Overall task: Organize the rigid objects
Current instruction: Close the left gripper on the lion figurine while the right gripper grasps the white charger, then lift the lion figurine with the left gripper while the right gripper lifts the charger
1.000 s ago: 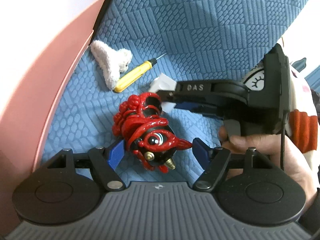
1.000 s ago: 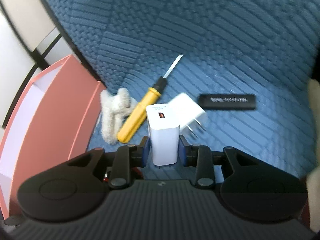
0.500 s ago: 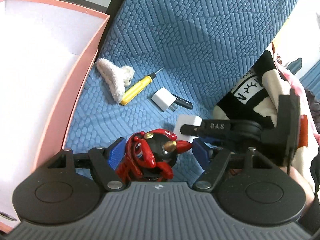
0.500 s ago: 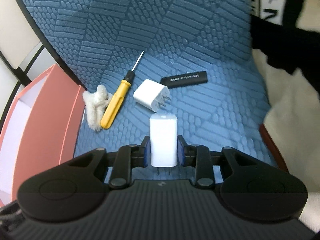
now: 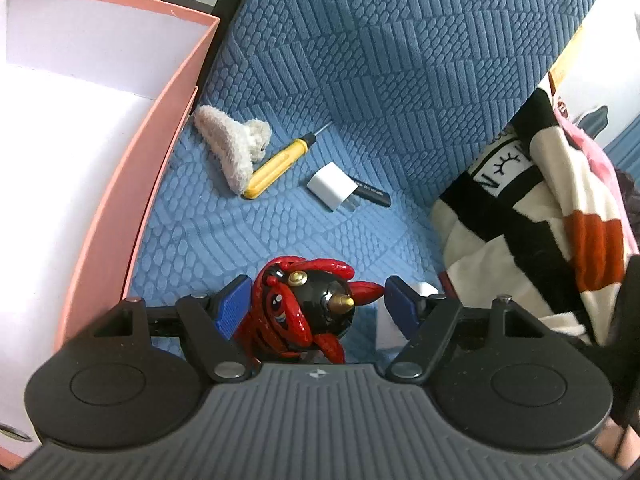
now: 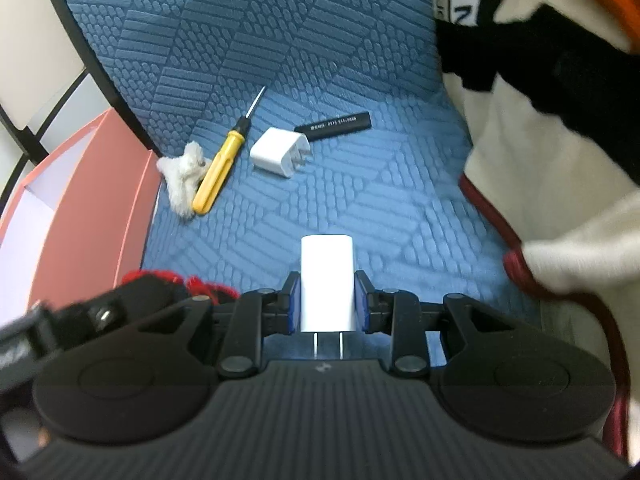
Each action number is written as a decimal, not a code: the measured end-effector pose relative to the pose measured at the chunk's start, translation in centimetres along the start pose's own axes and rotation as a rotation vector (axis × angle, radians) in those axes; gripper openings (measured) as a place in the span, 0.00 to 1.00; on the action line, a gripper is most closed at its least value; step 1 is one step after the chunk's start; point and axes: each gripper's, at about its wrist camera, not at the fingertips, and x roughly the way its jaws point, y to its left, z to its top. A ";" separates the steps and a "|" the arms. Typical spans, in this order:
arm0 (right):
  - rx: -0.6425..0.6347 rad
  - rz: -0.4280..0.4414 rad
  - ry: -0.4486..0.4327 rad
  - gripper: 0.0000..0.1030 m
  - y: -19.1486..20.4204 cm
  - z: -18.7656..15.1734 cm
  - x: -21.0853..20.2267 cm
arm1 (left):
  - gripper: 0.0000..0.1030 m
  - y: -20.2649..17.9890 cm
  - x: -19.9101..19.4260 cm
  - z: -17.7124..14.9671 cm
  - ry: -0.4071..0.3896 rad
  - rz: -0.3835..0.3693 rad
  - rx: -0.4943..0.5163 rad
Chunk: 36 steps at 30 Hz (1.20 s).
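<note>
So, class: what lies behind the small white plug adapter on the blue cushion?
A black stick lies just behind the adapter, by its prongs. In the left wrist view the adapter hides the stick's near end, so contact is unclear.

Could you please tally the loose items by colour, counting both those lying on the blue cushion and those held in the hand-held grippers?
White: 3 (tall charger, small plug adapter, fluffy claw clip)
Yellow: 1 (screwdriver)
Black: 1 (slim black bar)
Red and black: 1 (figurine)
Total: 6
</note>
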 end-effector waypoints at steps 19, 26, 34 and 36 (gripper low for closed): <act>-0.002 -0.018 -0.038 0.33 0.9 -4.8 -2.5 | 0.76 -1.7 0.8 -0.9 0.046 0.083 0.207; -0.038 -0.004 -0.054 0.39 1.2 -6.4 -1.8 | 0.76 -2.3 1.4 -1.4 0.050 0.118 0.261; -0.116 -0.030 -0.113 0.56 1.9 -6.5 -0.8 | 0.76 -2.6 2.6 -1.6 0.054 0.157 0.274; -0.118 -0.043 -0.119 0.56 1.9 -6.4 -0.5 | 0.76 -2.6 2.8 -1.6 0.048 0.167 0.272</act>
